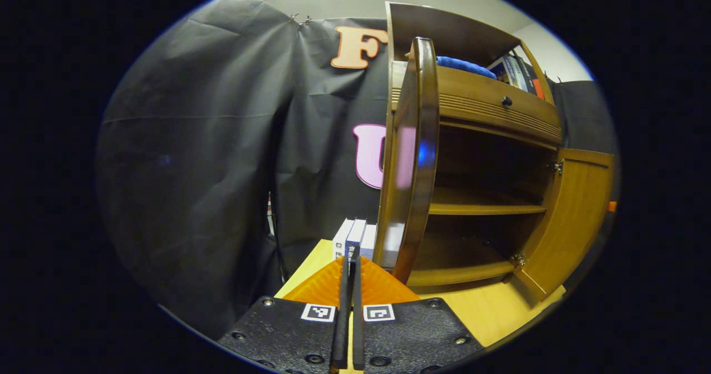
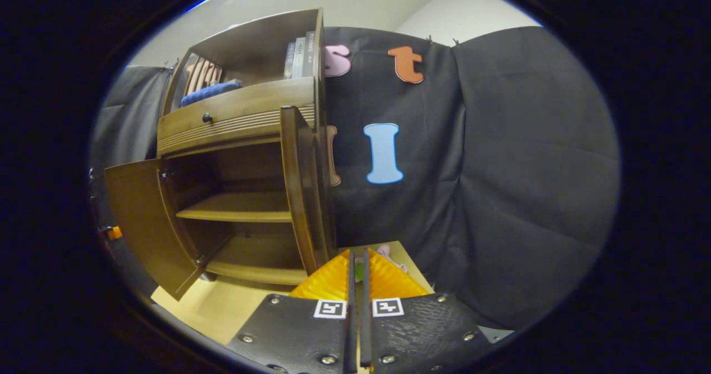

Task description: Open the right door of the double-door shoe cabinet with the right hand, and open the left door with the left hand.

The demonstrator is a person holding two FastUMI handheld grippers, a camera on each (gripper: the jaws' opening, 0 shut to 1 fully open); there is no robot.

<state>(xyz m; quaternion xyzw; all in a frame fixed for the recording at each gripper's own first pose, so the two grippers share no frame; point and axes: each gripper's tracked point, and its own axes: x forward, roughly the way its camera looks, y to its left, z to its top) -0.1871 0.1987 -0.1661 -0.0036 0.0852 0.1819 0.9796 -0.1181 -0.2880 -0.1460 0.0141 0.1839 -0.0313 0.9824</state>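
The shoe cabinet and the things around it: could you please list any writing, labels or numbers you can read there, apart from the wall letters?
None can be read.
Book spines on the top shelf: print too small and blurred.
White boxes beside the left door: dark marks, unreadable.
Square black-and-white markers on each gripper: patterns, not text.
Drawer and right door: no writing.

Both views face the open shoe cabinet [image 1: 477, 196] [image 2: 239, 196] closely from opposite sides.
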